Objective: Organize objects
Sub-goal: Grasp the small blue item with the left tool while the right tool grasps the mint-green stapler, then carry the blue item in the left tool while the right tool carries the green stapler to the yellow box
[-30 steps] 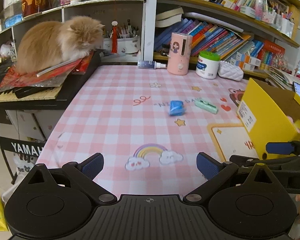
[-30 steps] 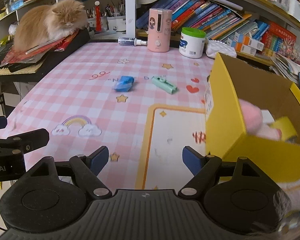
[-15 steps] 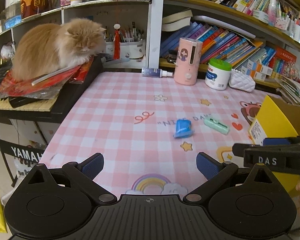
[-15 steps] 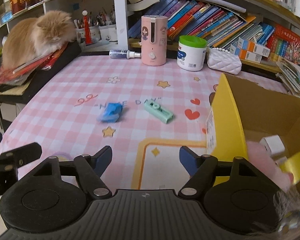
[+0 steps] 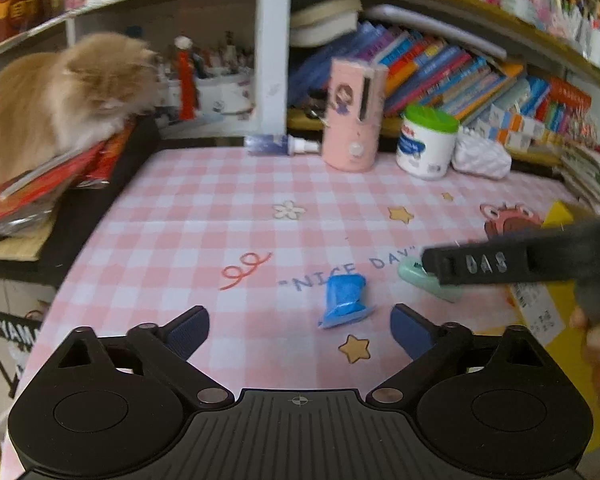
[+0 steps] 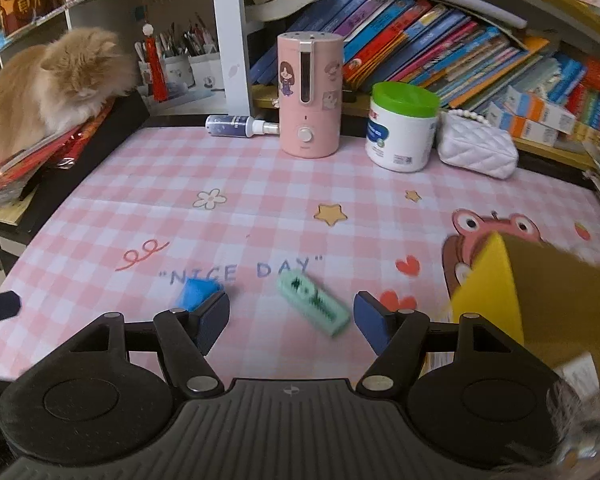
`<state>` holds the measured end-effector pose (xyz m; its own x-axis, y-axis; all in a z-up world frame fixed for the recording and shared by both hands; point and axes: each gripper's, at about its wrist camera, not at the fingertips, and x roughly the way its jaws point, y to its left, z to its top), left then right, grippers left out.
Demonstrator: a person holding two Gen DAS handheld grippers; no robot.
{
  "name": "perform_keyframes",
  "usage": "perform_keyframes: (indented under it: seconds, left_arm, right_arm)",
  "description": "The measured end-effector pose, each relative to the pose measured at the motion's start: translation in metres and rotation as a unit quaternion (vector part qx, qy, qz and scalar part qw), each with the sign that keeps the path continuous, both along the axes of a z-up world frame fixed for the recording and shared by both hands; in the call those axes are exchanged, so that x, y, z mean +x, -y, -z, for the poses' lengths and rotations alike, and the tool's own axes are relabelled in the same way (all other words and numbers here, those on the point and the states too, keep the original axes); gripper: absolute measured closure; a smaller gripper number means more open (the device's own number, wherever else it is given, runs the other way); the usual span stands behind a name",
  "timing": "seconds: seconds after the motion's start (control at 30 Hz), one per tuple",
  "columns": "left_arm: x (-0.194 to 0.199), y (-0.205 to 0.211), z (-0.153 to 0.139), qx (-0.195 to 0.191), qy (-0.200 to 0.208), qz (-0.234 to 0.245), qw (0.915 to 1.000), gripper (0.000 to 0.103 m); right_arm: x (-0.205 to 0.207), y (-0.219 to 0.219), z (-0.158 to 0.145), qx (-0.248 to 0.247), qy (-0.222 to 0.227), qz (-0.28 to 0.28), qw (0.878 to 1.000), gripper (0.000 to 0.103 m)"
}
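Right gripper (image 6: pixel 291 322): your jaws stand wide apart and empty, low over the checked tablecloth (image 6: pixel 260 184).
Green item (image 6: pixel 313 304): it lies flat just ahead of you, between your two fingers, nearer the right one.
Long axis: it runs diagonally, far-left to near-right, so turn your wrist until the fingers close across its narrow width.
Left gripper (image 5: pixel 299 330): also spread and empty; the blue packet (image 5: pixel 345 300) sits right before it, toward its right finger.
Nearer hand: right for green, left for blue.
Yellow box (image 6: pixel 496 296): immediately to your right, the likely drop point.
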<state>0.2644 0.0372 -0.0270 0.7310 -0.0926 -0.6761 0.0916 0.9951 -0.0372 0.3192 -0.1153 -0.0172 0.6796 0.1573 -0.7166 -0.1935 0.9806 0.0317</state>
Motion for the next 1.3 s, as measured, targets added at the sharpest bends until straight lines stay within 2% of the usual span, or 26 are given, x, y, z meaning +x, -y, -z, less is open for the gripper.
perform_keyframes:
  seconds: [0.1,0.23,0.4,0.5,0.57,0.6,0.63,0.67,0.7,0.73,0.77,0.87,1.0,1.17,1.3]
  left_arm:
    - [0.02,0.012,0.012,0.001,-0.017,0.016,0.9997,0.009]
    - [0.041,0.028,0.027,0.021,-0.029,0.042,0.9985,0.011]
    - [0.064,0.035,0.043,0.03,-0.051,0.045,0.9972,0.022]
    - [0.071,0.031,0.05,0.025,-0.065,0.041,0.9967,0.038]
    - [0.071,0.03,0.051,0.031,-0.058,0.041,0.997,0.045]
    - [0.072,0.03,0.051,0.033,-0.056,0.042,0.997,0.047]
    - [0.073,0.03,0.05,0.033,-0.054,0.041,0.9972,0.055]
    - [0.074,0.029,0.05,0.033,-0.053,0.039,0.9973,0.065]
    - [0.075,0.028,0.049,0.033,-0.053,0.037,0.9974,0.069]
    - [0.076,0.026,0.049,0.03,-0.054,0.037,0.9974,0.072]
    - [0.075,0.024,0.048,0.025,-0.055,0.036,0.9975,0.074]
    - [0.072,0.02,0.047,0.029,-0.053,0.037,0.9975,0.075]
    - [0.061,0.01,0.035,0.013,-0.04,0.027,0.9988,0.076]
    - [0.04,-0.006,0.015,-0.011,-0.02,0.01,0.9997,0.077]
    - [0.015,-0.016,0.001,-0.027,-0.008,0.001,0.9996,0.077]
  right_arm:
    - [0.028,-0.003,0.004,-0.014,-0.023,-0.016,1.0,0.035]
    - [0.055,-0.008,0.016,-0.035,-0.058,-0.032,0.997,0.035]
    - [0.079,-0.009,0.033,-0.052,-0.107,-0.047,0.992,0.036]
    - [0.086,-0.009,0.044,-0.056,-0.132,-0.05,0.988,0.037]
    - [0.089,-0.006,0.051,-0.049,-0.149,-0.047,0.986,0.043]
    - [0.089,-0.004,0.053,-0.042,-0.151,-0.045,0.987,0.044]
    - [0.088,-0.004,0.053,-0.041,-0.148,-0.046,0.987,0.046]
    - [0.089,-0.005,0.052,-0.041,-0.146,-0.049,0.987,0.053]
    - [0.089,-0.005,0.052,-0.042,-0.141,-0.049,0.988,0.059]
    - [0.089,-0.004,0.051,-0.041,-0.137,-0.05,0.988,0.072]
    - [0.089,-0.004,0.05,-0.04,-0.133,-0.051,0.989,0.08]
    - [0.089,-0.001,0.049,-0.032,-0.129,-0.048,0.99,0.08]
    - [0.087,0.001,0.044,-0.004,-0.124,-0.039,0.992,0.08]
    - [0.068,0.0,0.025,0.025,-0.1,-0.043,0.994,0.08]
    - [0.046,-0.004,0.012,0.026,-0.081,-0.052,0.995,0.08]
